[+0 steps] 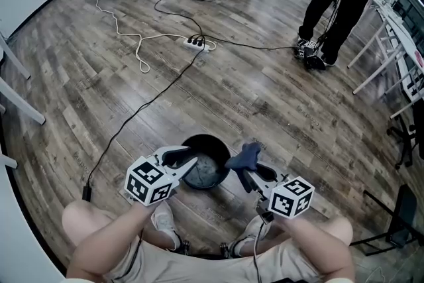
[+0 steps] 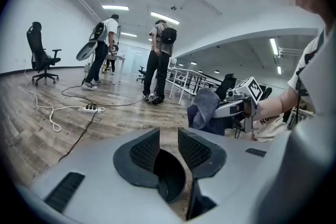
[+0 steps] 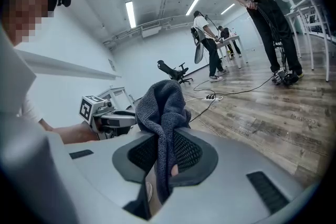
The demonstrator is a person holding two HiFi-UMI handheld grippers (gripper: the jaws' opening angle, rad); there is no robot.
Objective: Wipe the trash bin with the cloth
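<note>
The black trash bin (image 1: 207, 138) stands open on the wooden floor (image 1: 265, 96), right in front of the person's knees. It has no lid on. Its inside looks grey near the bottom, and I cannot tell if anything lies in there.

My left gripper (image 1: 189, 159) is at the bin's left side. In the left gripper view, its 2 jaws are about half apart, with 1 jaw outside the bin (image 2: 173, 181) and 1 inside. The bin's thin curved wall runs between them, and they look to pinch the rim.

My right gripper (image 1: 248, 174) is at the bin's right side. Its jaws are closed on the blue-grey cloth (image 3: 163, 102). The cloth sticks up past the jaws in a soft bunch, and a bit hangs down below them. From the head view, the cloth (image 1: 244, 154) is just beside the bin's right rim, a little above it. I cannot tell if it touches the rim. The 2 grippers face each other across the bin.
</note>
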